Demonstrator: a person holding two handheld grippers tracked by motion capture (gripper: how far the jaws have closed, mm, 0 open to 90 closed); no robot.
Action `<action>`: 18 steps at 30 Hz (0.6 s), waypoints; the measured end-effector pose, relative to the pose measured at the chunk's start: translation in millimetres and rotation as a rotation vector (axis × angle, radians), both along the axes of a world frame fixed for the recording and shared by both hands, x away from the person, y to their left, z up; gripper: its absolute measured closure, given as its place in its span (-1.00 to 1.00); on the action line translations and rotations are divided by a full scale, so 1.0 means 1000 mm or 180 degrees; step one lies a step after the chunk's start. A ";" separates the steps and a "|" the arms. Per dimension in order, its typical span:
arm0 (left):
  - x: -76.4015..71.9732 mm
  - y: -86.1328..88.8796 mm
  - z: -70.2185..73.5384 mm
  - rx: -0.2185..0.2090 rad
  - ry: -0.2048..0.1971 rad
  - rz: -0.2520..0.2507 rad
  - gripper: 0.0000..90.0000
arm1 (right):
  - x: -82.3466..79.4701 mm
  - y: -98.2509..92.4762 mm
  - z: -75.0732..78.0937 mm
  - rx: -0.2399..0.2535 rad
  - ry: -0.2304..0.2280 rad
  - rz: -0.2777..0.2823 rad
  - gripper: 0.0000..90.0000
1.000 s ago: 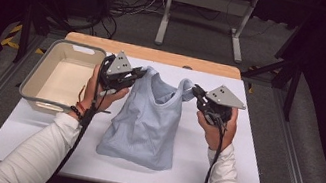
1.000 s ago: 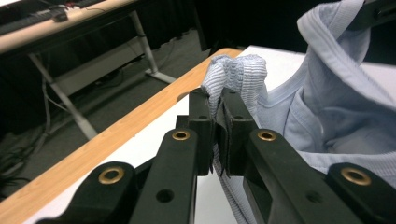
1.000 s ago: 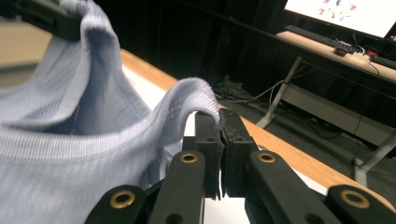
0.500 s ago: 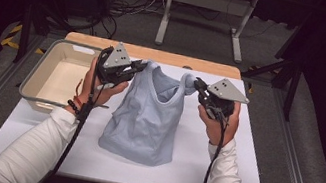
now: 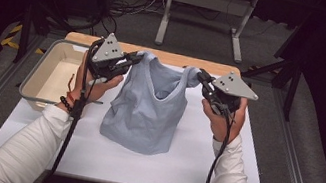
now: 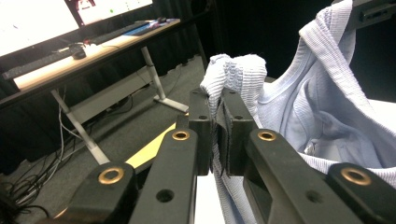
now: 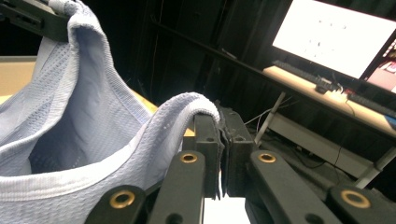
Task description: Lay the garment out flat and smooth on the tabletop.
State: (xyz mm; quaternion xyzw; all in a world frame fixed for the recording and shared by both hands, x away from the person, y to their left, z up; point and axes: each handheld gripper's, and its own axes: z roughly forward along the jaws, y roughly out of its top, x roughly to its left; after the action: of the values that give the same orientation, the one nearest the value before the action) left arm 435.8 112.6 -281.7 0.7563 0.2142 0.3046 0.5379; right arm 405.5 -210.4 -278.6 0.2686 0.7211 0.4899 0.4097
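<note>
Left of the tank top, a beige plastic bin (image 5: 47, 76) sits on the white table (image 5: 187, 172). Left gripper (image 5: 132, 59) is clamped on the pale blue tank top (image 5: 147, 109) at one shoulder strap; right gripper (image 5: 202, 77) is clamped on the other. Garment hangs between them, hem resting on the table.
</note>
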 end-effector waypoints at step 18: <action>-0.036 0.020 0.027 -0.0183 -0.0238 -0.0083 0.89 | -0.041 -0.004 0.044 0.0059 -0.0329 0.0053 0.95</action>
State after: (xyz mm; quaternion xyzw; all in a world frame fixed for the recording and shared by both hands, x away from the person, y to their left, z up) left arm 399.7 132.8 -254.3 0.7314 0.1927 0.3193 0.5710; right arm 364.4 -214.3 -234.4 0.2407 0.6966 0.5132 0.4398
